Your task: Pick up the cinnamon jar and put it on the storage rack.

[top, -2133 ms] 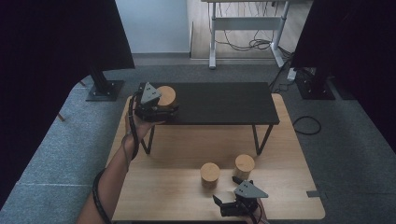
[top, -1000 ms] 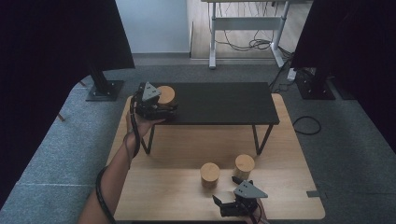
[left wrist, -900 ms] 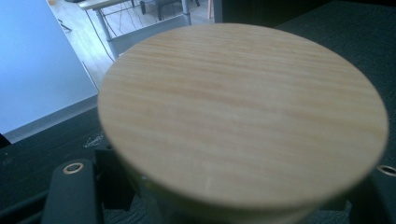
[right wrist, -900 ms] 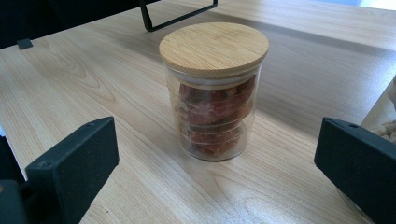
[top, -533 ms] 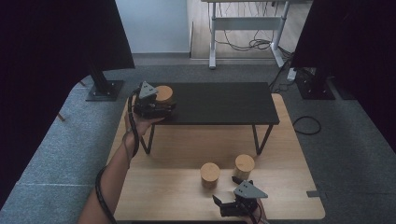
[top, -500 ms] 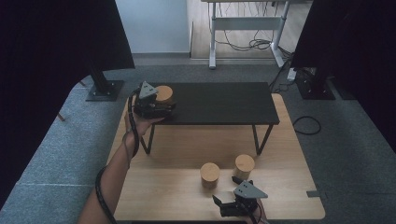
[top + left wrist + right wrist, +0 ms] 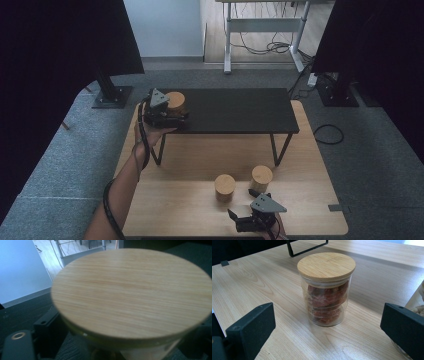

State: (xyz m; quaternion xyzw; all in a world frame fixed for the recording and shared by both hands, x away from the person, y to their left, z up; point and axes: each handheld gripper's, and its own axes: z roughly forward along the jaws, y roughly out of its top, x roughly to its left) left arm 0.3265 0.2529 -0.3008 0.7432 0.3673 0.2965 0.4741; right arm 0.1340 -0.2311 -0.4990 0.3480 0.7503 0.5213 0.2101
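Three wood-lidded jars are in front of me. My left gripper (image 7: 167,112) is out over the left end of the black shelf (image 7: 235,111), its jaws closed in around the first jar (image 7: 175,101), which stands at that end of the shelf's top. In my left gripper view the jar's round bamboo lid (image 7: 132,292) sits right up against the camera, with a black jaw at each lower corner pressed close to the glass below it; I cannot tell whether the jar rests on the shelf or is lifted just off it.

My right gripper (image 7: 248,220) rests low on the wooden table (image 7: 175,210), near its front edge, with its jaws spread wide and gripping nothing. In my right gripper view a glass jar with reddish contents (image 7: 326,288) stands upright on the table ahead, between the two open jaws but apart from both. From above, this is the jar (image 7: 225,187) just left of the gripper's line. The third jar (image 7: 261,178) stands just beside it to the right, and in my right gripper view a pale sliver of it (image 7: 417,303) shows at the right edge, behind the right jaw.
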